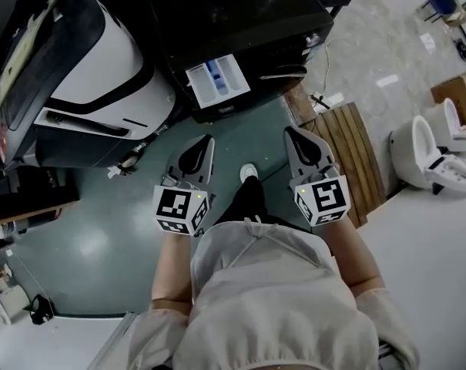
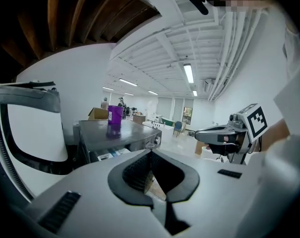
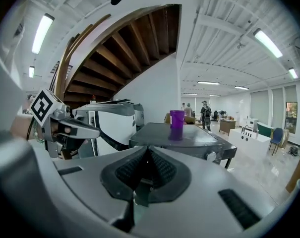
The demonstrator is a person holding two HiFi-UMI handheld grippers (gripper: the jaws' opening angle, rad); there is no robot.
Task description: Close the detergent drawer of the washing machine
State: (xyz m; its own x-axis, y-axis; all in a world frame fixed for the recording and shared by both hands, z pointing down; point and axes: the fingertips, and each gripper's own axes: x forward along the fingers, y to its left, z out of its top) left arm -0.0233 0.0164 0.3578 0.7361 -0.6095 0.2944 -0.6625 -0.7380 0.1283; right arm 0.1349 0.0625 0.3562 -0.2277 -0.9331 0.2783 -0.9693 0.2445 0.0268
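The dark washing machine (image 1: 240, 21) stands ahead of me with its white and blue detergent drawer (image 1: 217, 80) pulled out toward me. A purple cup (image 3: 177, 119) stands on the machine's top (image 2: 121, 133). My left gripper (image 1: 208, 140) and right gripper (image 1: 289, 132) hover side by side above the green floor, short of the drawer and touching nothing. Both are shut and hold nothing. The left gripper view shows its jaws closed tip to tip (image 2: 150, 153), with the drawer (image 2: 111, 154) low behind them. In the right gripper view the jaws are closed too (image 3: 148, 150).
A white and black machine (image 1: 86, 75) stands to the left of the washer. A wooden pallet (image 1: 344, 149) lies on the right, with white toilets (image 1: 433, 156) beyond it. My shoe (image 1: 249, 173) shows on the green floor (image 1: 94, 237) between the grippers.
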